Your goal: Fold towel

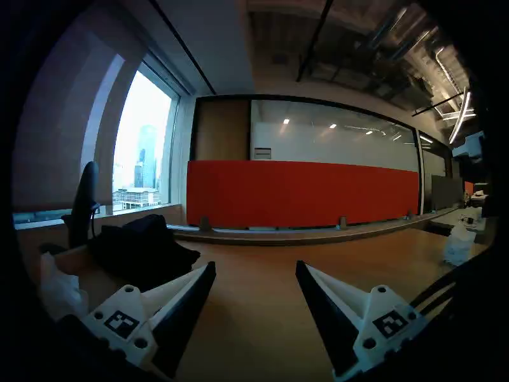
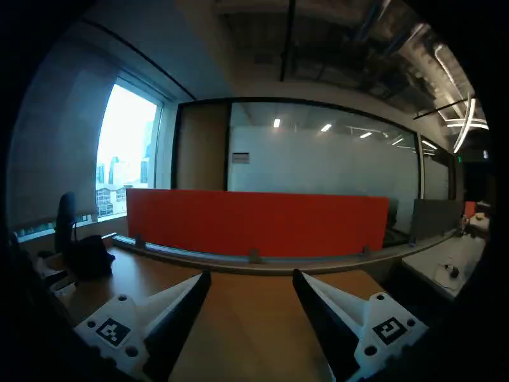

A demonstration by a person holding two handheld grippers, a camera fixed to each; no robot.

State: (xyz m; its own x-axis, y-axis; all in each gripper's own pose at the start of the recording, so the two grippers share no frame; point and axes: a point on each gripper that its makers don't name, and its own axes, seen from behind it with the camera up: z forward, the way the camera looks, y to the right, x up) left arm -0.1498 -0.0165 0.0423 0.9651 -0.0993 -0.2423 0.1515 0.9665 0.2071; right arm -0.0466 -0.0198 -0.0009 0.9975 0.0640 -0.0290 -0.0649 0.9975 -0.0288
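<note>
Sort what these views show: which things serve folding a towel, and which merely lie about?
For the job: left gripper, right gripper, both open; wooden desk.
Lying about: dark heap (cloth or bag, cannot tell), white crumpled bundle, red divider.

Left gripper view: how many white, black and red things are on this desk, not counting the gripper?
White: 2, the crumpled lump at left and the crumpled lump at right
Black: 1, the dark cloth heap
Red: 1, the divider panel along the desk's far edge
Total: 4
</note>
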